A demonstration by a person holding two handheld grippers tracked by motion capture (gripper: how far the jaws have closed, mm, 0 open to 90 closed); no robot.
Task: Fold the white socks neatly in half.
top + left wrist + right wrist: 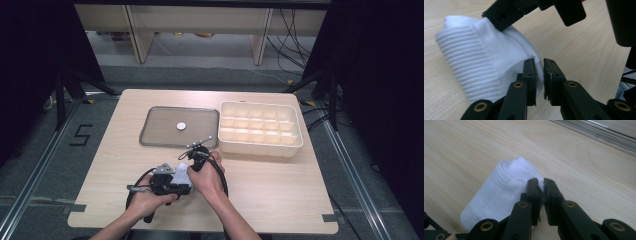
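A rolled white ribbed sock (pixel 180 173) lies on the wooden table (pixel 270 185) near its front, between both hands. My left gripper (pixel 183 184) comes at it from the left; in the left gripper view its jaws (pixel 539 75) are pinched on the sock's (pixel 481 62) lower edge. My right gripper (pixel 192 161) reaches in from above right, and its jaws (pixel 541 192) are closed on a fold at the end of the roll (pixel 499 187). The right gripper's black fingers (pixel 506 15) rest on the sock's far side in the left gripper view.
A grey metal tray (pixel 155 127) holding a small white disc (pixel 181 126) sits beyond the hands. A cream box with several compartments (pixel 260 146) stands to its right. Black cables loop around both hands. Bare tabletop lies to the right and left.
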